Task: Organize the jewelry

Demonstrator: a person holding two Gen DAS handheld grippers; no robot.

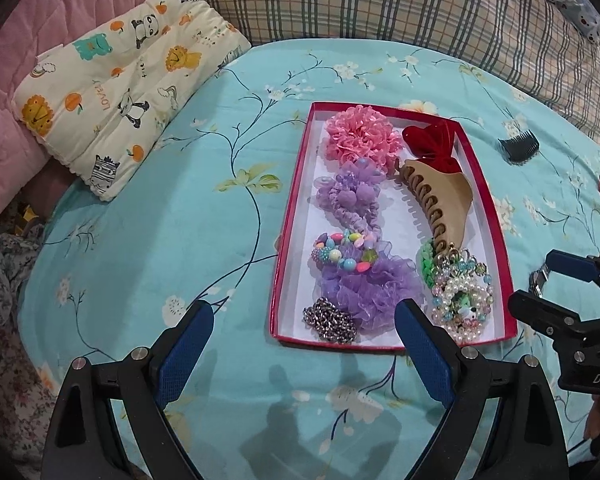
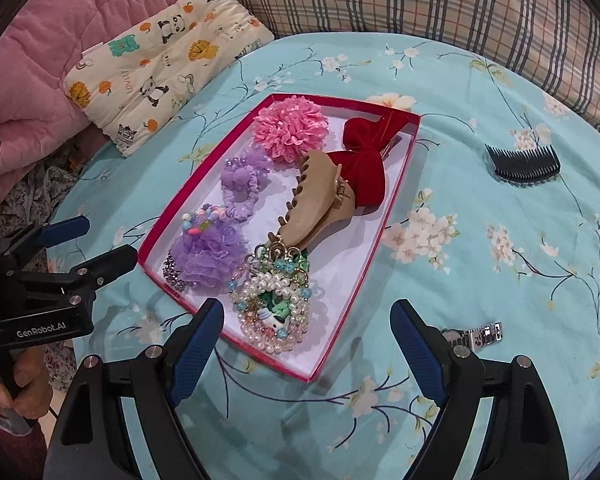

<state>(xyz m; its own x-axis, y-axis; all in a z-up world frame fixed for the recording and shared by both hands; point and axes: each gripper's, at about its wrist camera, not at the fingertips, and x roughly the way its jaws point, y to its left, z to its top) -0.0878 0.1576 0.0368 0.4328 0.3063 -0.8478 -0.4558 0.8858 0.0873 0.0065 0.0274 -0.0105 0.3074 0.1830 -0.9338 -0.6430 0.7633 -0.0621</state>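
Right tongs (image 2: 304, 354): spread, empty, hovering over the near tray edge.
Left tongs (image 1: 304, 354): spread, empty.
Metal clip (image 2: 478, 334): on bed, near right; likely next, pinch across its width.
Red tray (image 2: 396, 204): mid-bed, nearly full.
Black comb (image 2: 522, 164): far right, outside the tray.

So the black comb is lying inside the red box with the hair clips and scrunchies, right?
Not quite. The black comb lies outside the red box, on the blue floral sheet off to its right; the right wrist view shows this. The hair clips and scrunchies are inside the box.
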